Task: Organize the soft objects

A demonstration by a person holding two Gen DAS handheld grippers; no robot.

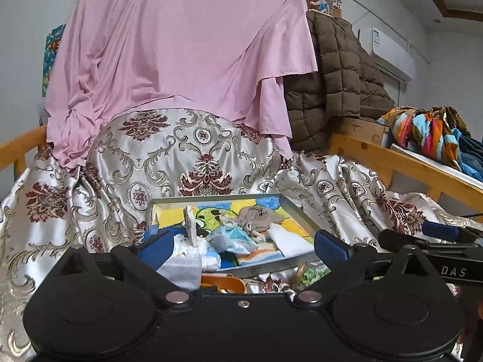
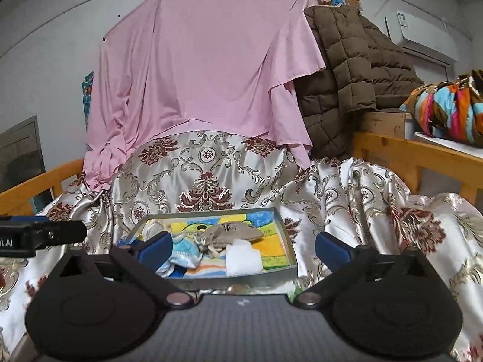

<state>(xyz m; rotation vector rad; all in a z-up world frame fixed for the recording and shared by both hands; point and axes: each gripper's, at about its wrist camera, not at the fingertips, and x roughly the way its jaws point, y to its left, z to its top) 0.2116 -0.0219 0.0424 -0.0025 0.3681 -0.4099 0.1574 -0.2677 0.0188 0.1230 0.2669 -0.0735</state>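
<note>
A shallow metal tray (image 1: 297, 211) (image 2: 283, 226) with a colourful cartoon bottom lies on the patterned satin bedspread. In it lie a tan drawstring pouch (image 1: 261, 215) (image 2: 232, 230), a light blue and white cloth (image 1: 231, 239) (image 2: 184, 253), a white folded cloth (image 1: 289, 239) (image 2: 241, 258) and a white padded piece (image 1: 191, 230) standing on edge. My left gripper (image 1: 241, 247) is open and empty, its blue fingers astride the tray's near end. My right gripper (image 2: 241, 250) is open and empty, just in front of the tray. The right gripper also shows at the right of the left wrist view (image 1: 434, 235).
A grey-white cloth (image 1: 181, 271), an orange object (image 1: 223, 283) and a green patterned item (image 1: 312, 274) lie just before the tray. A pink sheet (image 1: 181, 45) hangs behind. A brown quilted jacket (image 1: 338, 75), a wooden bed rail (image 1: 407, 166) and a striped bundle (image 1: 428, 132) are at the right.
</note>
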